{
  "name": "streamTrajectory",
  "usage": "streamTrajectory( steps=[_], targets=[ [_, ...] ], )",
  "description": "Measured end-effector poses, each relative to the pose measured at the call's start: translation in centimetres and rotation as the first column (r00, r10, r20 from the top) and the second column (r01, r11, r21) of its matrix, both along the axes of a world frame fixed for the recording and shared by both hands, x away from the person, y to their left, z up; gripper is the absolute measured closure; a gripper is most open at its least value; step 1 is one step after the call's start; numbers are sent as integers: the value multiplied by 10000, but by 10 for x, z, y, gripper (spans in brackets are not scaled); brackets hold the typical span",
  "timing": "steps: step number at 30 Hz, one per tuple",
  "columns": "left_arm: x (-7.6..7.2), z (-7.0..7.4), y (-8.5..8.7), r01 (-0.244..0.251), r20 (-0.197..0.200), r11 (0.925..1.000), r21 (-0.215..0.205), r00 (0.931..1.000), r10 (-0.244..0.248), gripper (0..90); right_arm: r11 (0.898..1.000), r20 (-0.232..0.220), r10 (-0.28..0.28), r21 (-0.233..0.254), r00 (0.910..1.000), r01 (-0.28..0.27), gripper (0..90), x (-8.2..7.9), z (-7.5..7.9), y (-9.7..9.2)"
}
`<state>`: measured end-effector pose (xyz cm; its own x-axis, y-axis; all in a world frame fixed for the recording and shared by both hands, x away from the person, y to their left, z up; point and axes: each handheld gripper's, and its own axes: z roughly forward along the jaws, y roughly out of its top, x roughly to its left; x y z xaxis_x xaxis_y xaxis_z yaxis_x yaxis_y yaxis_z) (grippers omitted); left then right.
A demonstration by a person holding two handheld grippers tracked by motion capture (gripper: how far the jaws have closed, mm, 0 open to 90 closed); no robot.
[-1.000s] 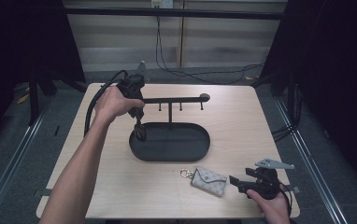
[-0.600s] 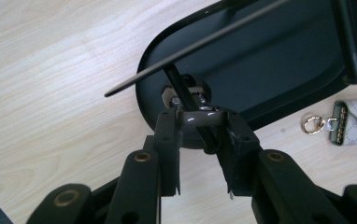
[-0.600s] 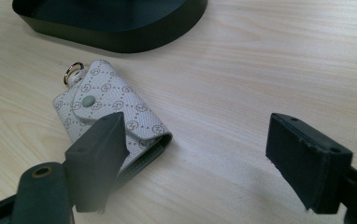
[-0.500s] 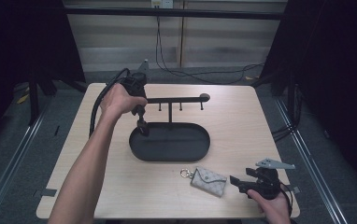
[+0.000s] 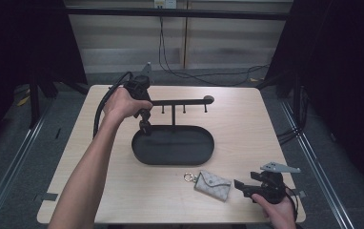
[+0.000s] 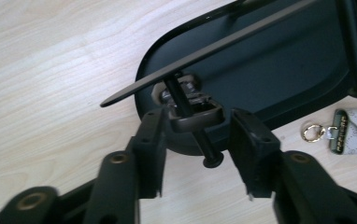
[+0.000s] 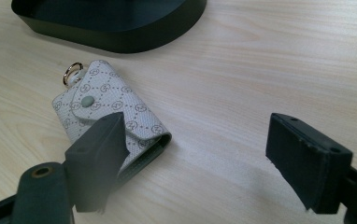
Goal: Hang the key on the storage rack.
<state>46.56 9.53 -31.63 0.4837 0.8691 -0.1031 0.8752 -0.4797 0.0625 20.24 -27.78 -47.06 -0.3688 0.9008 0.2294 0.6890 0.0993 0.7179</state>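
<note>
Left gripper [image 6: 196, 154] held above left end of black oval tray [image 5: 170, 157], jaws parted around small dark item [image 6: 193, 114] hung on stand's crossbar [image 5: 180, 101]; grip not confirmed. Right gripper [image 7: 204, 163] held wide open near desk's front right corner. Patterned key pouch [image 5: 212, 184] lying just beside it, gold ring [image 5: 188, 177] toward tray.
</note>
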Motion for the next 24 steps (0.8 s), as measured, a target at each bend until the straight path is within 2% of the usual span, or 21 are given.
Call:
streamTrajectory(
  steps=[9,12,13,15,16,18,24],
  targets=[
    [-4,1,5,84,-68,9999,-59,9999,-85,363,10000,-2,7,-23,10000,-7,203,1,-1,1],
    [-7,0,7,164,-219,9997,-199,9996,-168,355,9999,-40,59,-89,10000,-59,201,2,-1,2],
    [-7,0,9,377,-268,9992,-110,9989,-380,334,9999,-54,35,-102,10000,-35,199,2,-1,2],
    [-10,2,10,351,-300,9989,-313,9989,-361,329,10000,-54,-11,-98,10000,10,198,1,-1,2],
    [-10,3,12,504,-210,9981,-359,9985,-512,311,10000,-57,-29,-91,10000,28,197,1,-1,2],
    [-12,6,13,445,-119,9980,-453,9989,-451,270,9999,-23,-11,-118,10000,11,196,1,-1,2],
    [-19,10,22,604,22,9952,-769,9982,-604,242,9999,26,-30,-105,10000,30,194,0,-1,1]
  ],
)
